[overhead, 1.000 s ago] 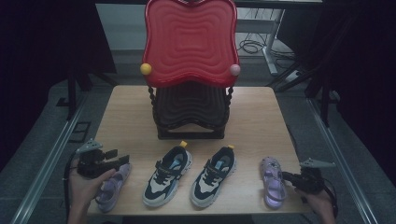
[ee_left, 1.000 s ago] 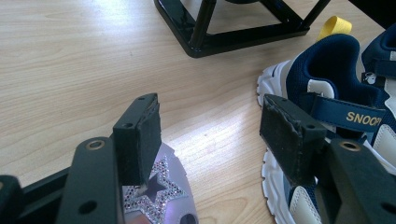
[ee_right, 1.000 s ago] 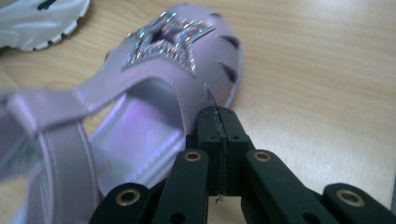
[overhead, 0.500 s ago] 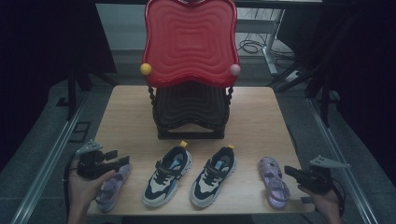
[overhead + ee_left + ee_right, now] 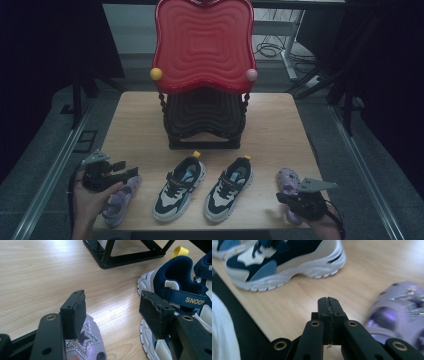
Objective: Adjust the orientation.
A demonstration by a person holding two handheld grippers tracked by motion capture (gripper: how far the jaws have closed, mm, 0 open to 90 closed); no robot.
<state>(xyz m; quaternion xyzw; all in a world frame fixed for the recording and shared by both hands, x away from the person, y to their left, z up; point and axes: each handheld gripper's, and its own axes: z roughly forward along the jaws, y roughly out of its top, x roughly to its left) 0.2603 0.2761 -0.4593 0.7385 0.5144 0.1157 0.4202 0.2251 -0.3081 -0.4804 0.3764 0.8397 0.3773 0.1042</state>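
A pair of navy, white and blue sneakers stands in the middle of the wooden table (image 5: 145, 125), the left sneaker (image 5: 180, 189) beside the right sneaker (image 5: 229, 187). A purple glitter shoe (image 5: 119, 200) lies at the front left, and my left gripper (image 5: 126, 169) hovers open above it. In the left gripper view that gripper (image 5: 115, 312) has the shoe's star (image 5: 82, 345) under one jaw, gripping nothing. A second purple shoe (image 5: 287, 181) lies at the front right. My right gripper (image 5: 280, 197) is shut and empty at its near end. In the right gripper view it (image 5: 328, 305) sits just left of the purple shoe (image 5: 397, 307).
A red wavy-topped seat (image 5: 202, 45) on a black stacked base (image 5: 205, 120) stands at the back middle of the table. Its black frame (image 5: 125, 256) appears in the left gripper view. The table's near edge runs just below the shoes. Dark floor and cables surround the table.
My right gripper has moved left, from beside the right purple shoe to over its near end, still shut. The left gripper and all the shoes have stayed put.
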